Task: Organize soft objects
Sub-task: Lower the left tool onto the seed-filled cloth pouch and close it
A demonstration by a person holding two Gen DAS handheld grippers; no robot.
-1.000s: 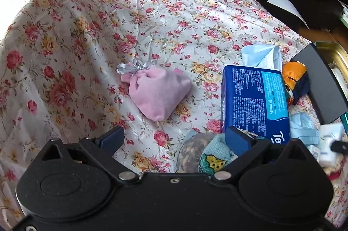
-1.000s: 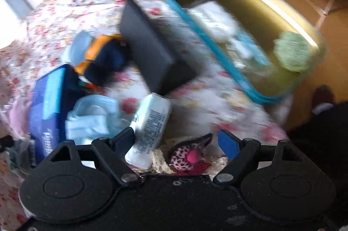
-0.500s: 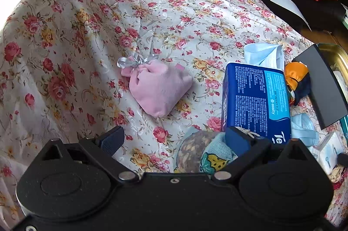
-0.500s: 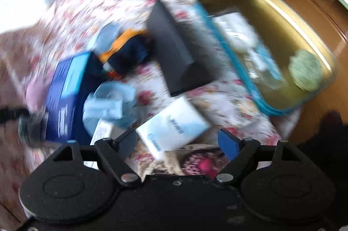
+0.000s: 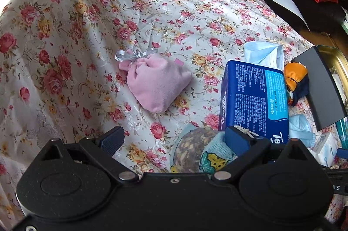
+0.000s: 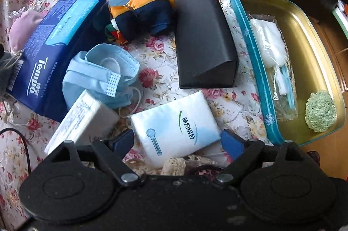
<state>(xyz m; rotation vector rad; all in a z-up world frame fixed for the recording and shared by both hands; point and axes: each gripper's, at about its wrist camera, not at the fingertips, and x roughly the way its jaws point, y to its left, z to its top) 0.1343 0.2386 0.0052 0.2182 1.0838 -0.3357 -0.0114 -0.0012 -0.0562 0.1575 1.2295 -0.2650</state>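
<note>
Sorting under way, with some soft items already in the teal tin (image 6: 256, 61) at the right of the frame. Right hand-held gripper (image 6: 177, 140) spread wide, empty, straddling the white tissue pack (image 6: 176, 124) at lower centre on the floral table (image 6: 161, 52). Pack flat, long axis running lower left to upper right, printed face up. Probably next: lowering, closing across the pack's short sides, then carrying it right to the tin. Left hand-held gripper (image 5: 174, 137) equally wide, holding nothing, above a patterned cloth bundle (image 5: 202, 152), pink pouch (image 5: 157, 85) beyond at mid-frame.
</note>
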